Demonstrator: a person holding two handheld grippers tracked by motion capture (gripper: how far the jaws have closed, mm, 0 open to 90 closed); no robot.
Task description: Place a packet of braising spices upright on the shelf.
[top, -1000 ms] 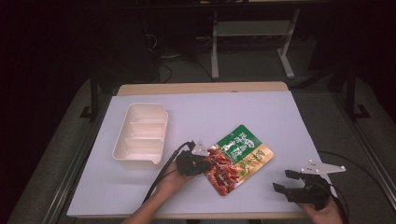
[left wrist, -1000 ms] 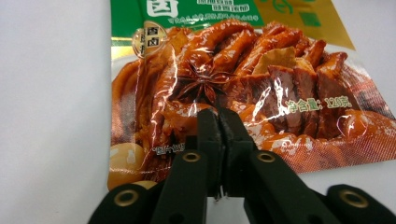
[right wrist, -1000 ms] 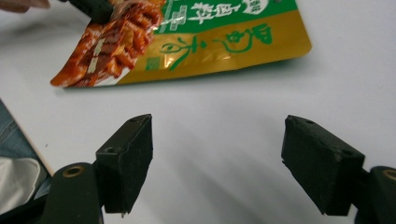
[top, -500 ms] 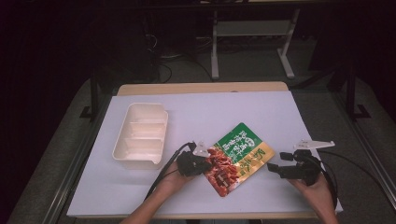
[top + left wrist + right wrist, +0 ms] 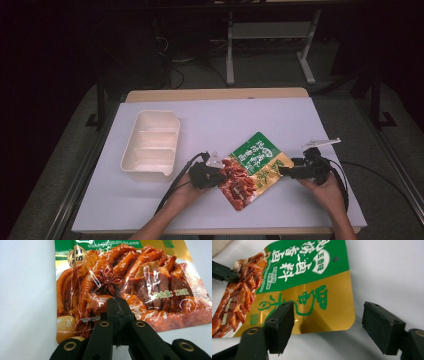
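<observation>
Since the earlier frames, the right gripper (image 5: 286, 171) has been carried from the near right corner of the table (image 5: 300, 120) leftward, up to the right edge of the food pouch (image 5: 252, 169); the left gripper (image 5: 222, 176) and the pouch are seen in the same place as before. The jaws of the right gripper have just been closing a little, yet they are held wide apart. In the right gripper view the gold corner of the pouch (image 5: 312, 295) is seen lying between the two black pads (image 5: 283, 327), which are not pressed on it (one pad is seen over the gold panel, the other over bare table beyond the pouch's edge).

The left gripper (image 5: 117, 307) is fully closed. In its own view the two jaws are seen pressed together, with the tip set on the red printed part of the pouch (image 5: 125, 280); the near left edge of the pouch is pinched between them, as far as can be told.

The pouch is laid flat on the white table, near the person's side and right of centre, with its green end turned far and its red end turned near. It is flanked by the two grippers, the left one at its left edge and the right one at its right corner.

A cream tray (image 5: 150, 145) with compartments is placed to the left of the pouch, apart from it, just beyond the left gripper. The person's hands (image 5: 327, 190) are seen entering from the near edge.
</observation>
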